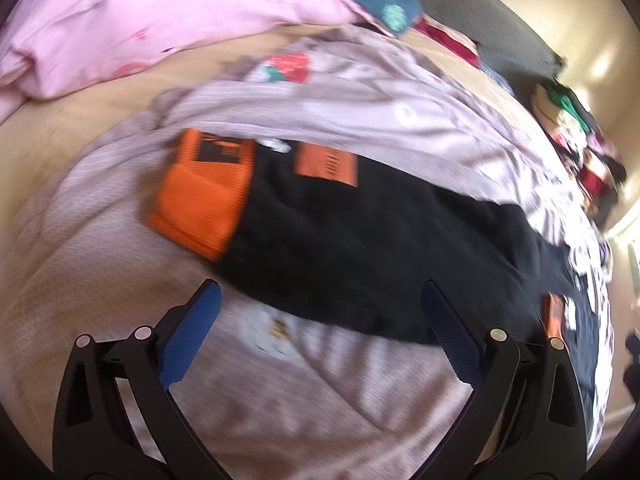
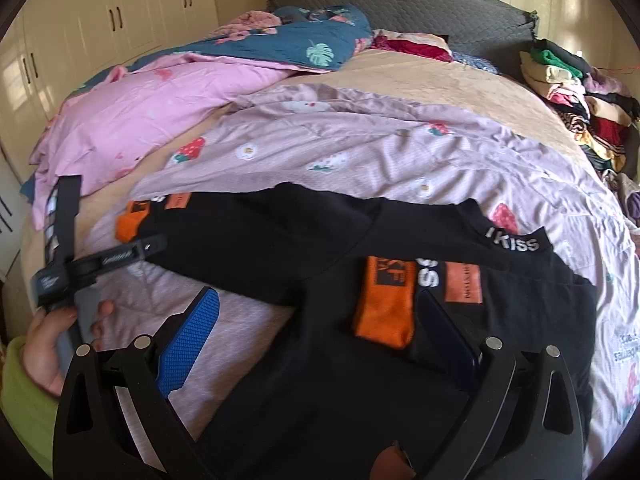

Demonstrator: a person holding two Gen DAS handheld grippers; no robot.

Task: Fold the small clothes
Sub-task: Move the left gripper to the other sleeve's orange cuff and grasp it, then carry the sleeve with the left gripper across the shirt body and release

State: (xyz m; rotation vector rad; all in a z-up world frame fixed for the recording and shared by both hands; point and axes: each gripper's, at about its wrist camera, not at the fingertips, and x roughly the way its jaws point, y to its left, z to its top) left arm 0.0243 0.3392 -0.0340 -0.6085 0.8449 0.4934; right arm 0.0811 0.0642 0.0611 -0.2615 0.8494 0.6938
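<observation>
A black long-sleeved top (image 2: pixel 320 264) with orange cuffs lies spread on a mauve printed sheet (image 2: pixel 360 152) on the bed. Its left sleeve with an orange cuff (image 1: pixel 200 196) stretches out in the left wrist view, which is blurred. My left gripper (image 1: pixel 320 316) is open and empty, hovering just above the sleeve's near edge; it also shows in the right wrist view (image 2: pixel 104 260), held by a hand. My right gripper (image 2: pixel 320 320) is open and empty above the top's body, close to the folded-in right cuff (image 2: pixel 384 304).
A pink duvet (image 2: pixel 140 112) and a teal leaf-print quilt (image 2: pixel 288 44) are bunched at the back left. A stack of folded clothes (image 2: pixel 576 96) stands at the right by the grey headboard (image 2: pixel 400 4). White wardrobes (image 2: pixel 100 12) stand at the left.
</observation>
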